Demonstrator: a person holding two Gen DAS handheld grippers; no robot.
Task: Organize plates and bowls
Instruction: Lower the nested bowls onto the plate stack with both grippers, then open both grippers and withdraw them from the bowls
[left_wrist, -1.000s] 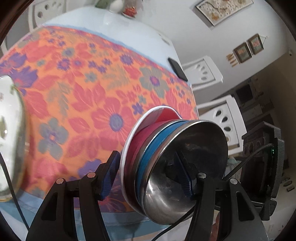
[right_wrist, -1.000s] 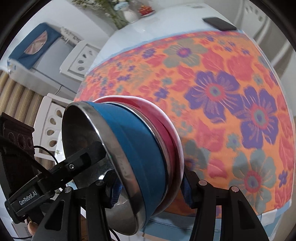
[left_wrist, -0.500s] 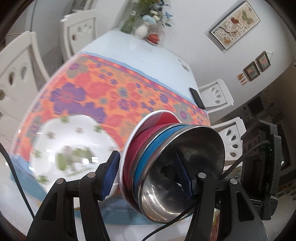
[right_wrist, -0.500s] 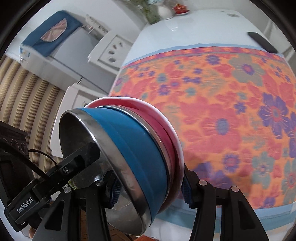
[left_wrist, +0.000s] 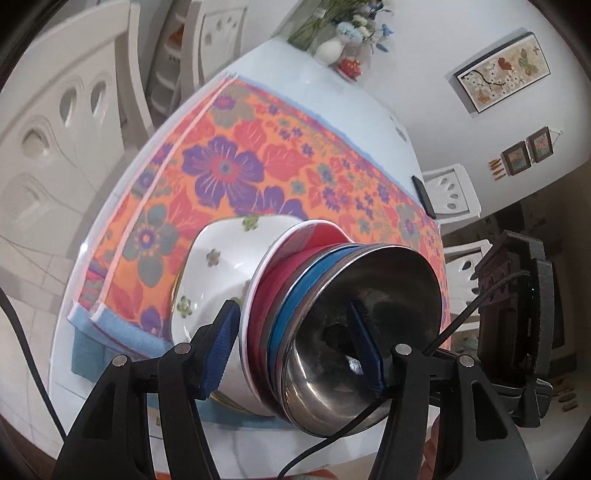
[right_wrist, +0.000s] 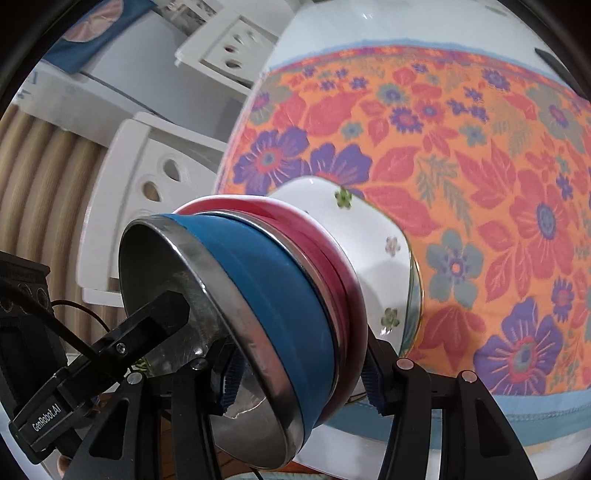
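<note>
While we carry it over the table edge, the whole move turns on one line-up:

Stack: we have a steel bowl, a blue bowl and a pink plate nested together, tipped on edge, mouth facing back at us.

Left claw: jaws part open and clamped across the stack, one pad under the pink plate, the other inside the steel bowl.

Right claw: same story from the other side, part open, pinching rim to base.

White flowered plate: it sits on the floral cloth at the near table corner, right behind the stack's bottom, so straight ahead and below both claws.

Contact: we can't tell whether the pink plate touches the white one yet.

Nearer hand: neither; both share the load evenly.

Next call: we judge the stack wants levelling, then lowering onto the white plate's middle.

Risk: a tilted set-down could slide the steel bowl out.
</note>
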